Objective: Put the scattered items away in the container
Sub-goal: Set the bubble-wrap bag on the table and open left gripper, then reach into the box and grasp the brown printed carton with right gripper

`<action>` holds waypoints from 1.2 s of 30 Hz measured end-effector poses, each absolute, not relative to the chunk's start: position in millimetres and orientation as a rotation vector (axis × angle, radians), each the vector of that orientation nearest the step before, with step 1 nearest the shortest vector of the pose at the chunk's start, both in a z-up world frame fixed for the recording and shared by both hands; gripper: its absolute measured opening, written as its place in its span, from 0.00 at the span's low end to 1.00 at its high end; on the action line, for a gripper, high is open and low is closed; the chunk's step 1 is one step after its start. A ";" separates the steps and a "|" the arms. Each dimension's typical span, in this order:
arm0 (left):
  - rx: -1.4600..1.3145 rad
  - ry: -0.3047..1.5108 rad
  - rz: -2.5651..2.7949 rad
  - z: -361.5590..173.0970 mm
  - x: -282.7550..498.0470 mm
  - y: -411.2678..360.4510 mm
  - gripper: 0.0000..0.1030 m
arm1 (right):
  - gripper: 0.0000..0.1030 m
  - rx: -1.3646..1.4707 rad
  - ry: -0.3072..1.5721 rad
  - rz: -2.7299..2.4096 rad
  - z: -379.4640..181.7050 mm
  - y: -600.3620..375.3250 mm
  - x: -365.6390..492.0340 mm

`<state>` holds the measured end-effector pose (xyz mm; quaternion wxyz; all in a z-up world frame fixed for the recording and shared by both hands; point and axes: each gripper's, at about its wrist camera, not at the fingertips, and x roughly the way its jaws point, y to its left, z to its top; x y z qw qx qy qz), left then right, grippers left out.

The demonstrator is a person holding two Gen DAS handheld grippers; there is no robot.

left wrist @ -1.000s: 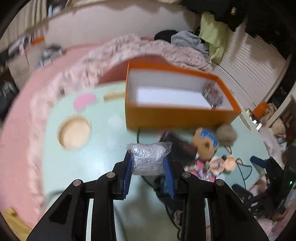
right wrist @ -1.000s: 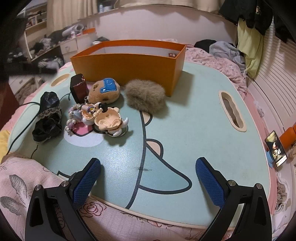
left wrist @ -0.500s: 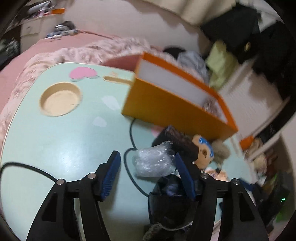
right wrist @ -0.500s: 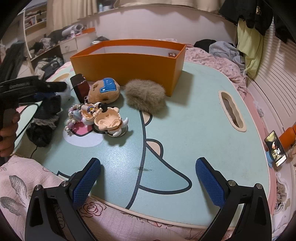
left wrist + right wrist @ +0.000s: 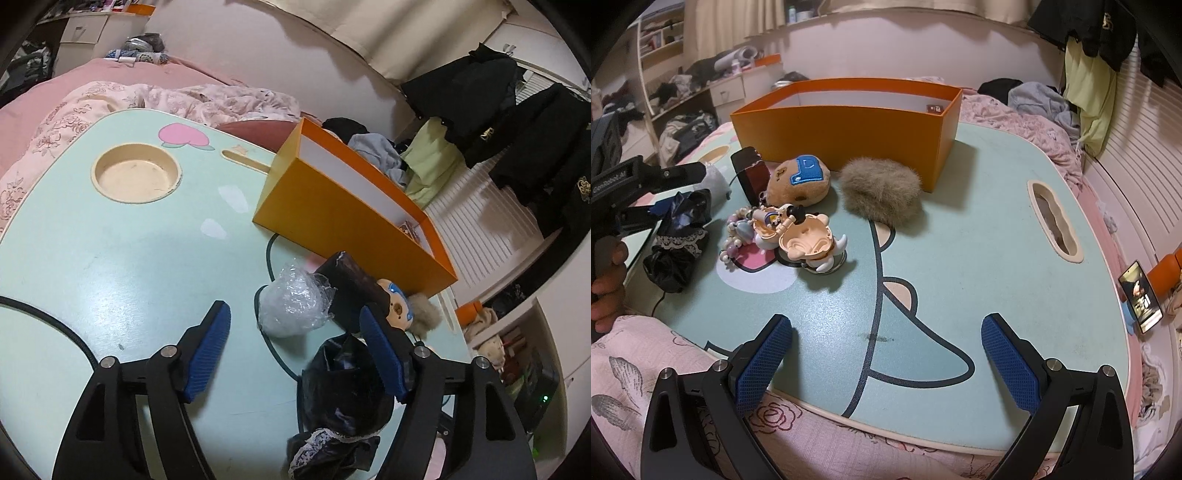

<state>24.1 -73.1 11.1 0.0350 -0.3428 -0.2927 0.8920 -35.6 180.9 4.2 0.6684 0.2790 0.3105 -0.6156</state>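
Bubble wrap (image 5: 291, 308), a crumpled clear wad, lies on the worktop (image 5: 110, 266) in front of the orange box (image 5: 343, 218), not in it. My left tool (image 5: 299, 347) has just been opening and stands spread around the wad without touching it, so it seems dropped short. Next I must close on it again and lift it over the box wall. My right tool (image 5: 886, 354) hangs spread and empty, well short of the box.

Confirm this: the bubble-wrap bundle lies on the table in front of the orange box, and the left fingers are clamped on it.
Not clamped. The left wrist view shows the left fingers spread wide, having just been opening, with the bubble-wrap bundle lying free on the table in front of the orange box.
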 end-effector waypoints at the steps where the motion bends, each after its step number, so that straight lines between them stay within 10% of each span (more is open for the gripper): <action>1: -1.050 -0.903 2.738 10.4 24.7 -73.8 0.72 | 1.00 0.629 0.700 -1.388 4.2 181.0 -35.6; 7: -1.049 -0.896 2.738 9.8 24.9 -73.3 0.73 | 0.99 0.624 0.697 -1.395 5.3 181.9 -35.2; 12: -1.047 -0.888 2.742 9.4 25.8 -72.5 0.74 | 0.53 0.625 0.688 -1.351 28.7 170.9 -37.9; 17: -1.034 -0.904 2.733 8.1 26.5 -75.2 0.74 | 0.51 0.575 0.587 -1.314 113.0 113.8 -46.2; 24: -1.033 -0.903 2.732 8.0 26.7 -75.9 0.74 | 0.22 0.722 0.953 -1.307 114.6 -24.3 -50.5; 36: -1.005 -0.935 2.712 7.4 29.0 -79.7 0.74 | 0.22 0.741 1.118 -1.286 80.0 -54.8 -29.5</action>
